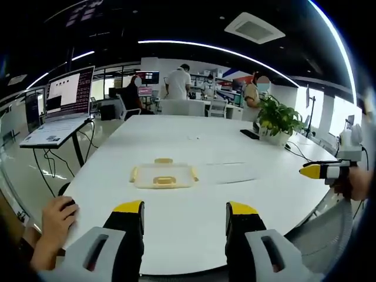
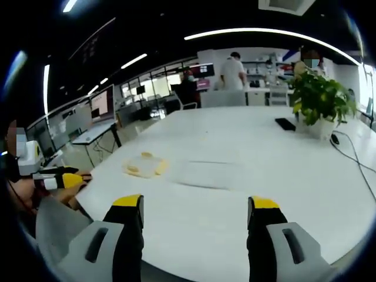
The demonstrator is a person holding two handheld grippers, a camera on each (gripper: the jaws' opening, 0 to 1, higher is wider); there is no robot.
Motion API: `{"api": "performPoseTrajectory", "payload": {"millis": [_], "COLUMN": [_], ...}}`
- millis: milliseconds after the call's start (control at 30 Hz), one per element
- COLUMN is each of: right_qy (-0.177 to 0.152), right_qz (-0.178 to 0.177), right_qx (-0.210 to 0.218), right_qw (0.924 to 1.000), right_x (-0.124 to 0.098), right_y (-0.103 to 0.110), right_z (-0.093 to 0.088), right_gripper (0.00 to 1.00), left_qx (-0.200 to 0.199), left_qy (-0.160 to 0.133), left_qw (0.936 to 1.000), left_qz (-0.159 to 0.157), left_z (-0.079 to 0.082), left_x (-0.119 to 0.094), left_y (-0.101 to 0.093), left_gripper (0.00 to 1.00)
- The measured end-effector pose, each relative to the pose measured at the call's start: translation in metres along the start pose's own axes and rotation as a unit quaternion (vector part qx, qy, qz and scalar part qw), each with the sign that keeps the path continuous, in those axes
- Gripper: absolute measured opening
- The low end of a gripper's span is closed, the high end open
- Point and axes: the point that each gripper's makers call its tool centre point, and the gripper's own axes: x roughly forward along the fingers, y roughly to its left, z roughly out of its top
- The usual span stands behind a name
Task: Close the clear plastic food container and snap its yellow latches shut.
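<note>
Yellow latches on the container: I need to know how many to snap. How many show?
4 in the left gripper view: far side, near side, left end, right end of the clear container.

No legible text anywhere

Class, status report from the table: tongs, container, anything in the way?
Left tongs open, right tongs open, both holding nothing. Container flat on white table, lid on, yellow latches out at its sides. Path clear; potted plant far off.

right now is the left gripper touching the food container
Apart. In the left gripper view, bare white table separates the open left gripper from the container.
</note>
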Motion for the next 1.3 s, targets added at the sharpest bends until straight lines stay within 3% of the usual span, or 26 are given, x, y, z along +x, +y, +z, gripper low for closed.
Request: {"api": "performPoseTrajectory", "payload": {"millis": [1300], "right_qy": [0.011], "right_qz": [0.003], "right_qx": [-0.007], "right_qw": [0.9999], "right_x": [0.0042], "right_y": [0.0019], "right_z": [-0.0019], "right_gripper": [0.7], "left_qx": [-0.002], "left_qy": [0.008], "left_qw": [1.0], "left_qz": [-0.002], "left_z": [-0.0002], "left_x": [0.0023], "left_y": [0.0001], "left_gripper": [0.51]}}
